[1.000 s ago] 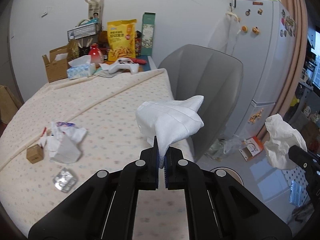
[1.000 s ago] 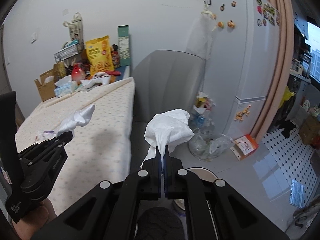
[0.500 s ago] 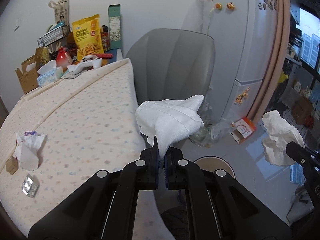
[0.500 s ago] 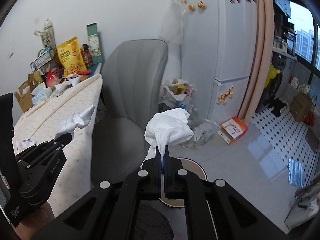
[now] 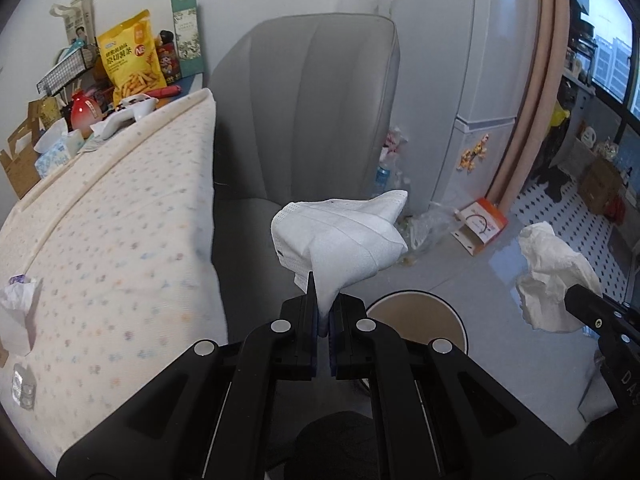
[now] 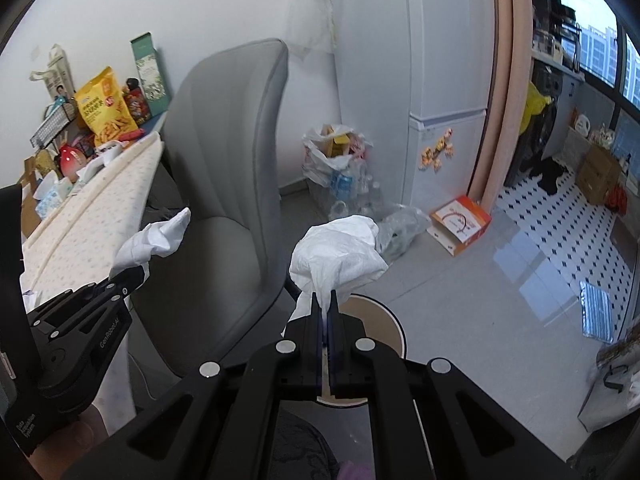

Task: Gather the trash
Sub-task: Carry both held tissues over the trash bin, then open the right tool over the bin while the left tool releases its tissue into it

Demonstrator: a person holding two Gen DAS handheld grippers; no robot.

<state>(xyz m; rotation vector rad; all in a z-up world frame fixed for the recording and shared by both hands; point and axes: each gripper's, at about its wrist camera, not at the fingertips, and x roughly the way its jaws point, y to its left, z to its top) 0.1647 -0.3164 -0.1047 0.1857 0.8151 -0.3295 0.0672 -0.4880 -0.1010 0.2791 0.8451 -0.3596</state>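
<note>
White, quilted and folded like a face mask, the wad [image 5: 340, 240] in the left tongs [image 5: 323, 320] is pinched by one thin lower corner, jaws closed tight on it. The right tongs [image 6: 325, 320] are likewise clamped on a crumpled tissue [image 6: 338, 256], soft, creased and billowing above the pads.

Just past both sets of tongs, at about 5 o'clock from the mask in the left view, sits a round bin [image 5: 416, 320] on the floor with a tan interior and pale rim, partly hidden by the fingers. It looks open-topped, though the view is too blocked to be sure.

Risk, as I judge it: both pieces are light and held by a sliver, so a release off-centre could let them drift onto the glossy grey floor [image 6: 480, 304] or the padded grey chair [image 5: 304, 120] at 12 o'clock. The tissue might also cling to a pad.

More trash remains on the dotted cream desk cloth [image 5: 120, 240] at 9 o'clock: a crumpled tissue [image 5: 18, 312] and a foil blister pack [image 5: 22, 384].
</note>
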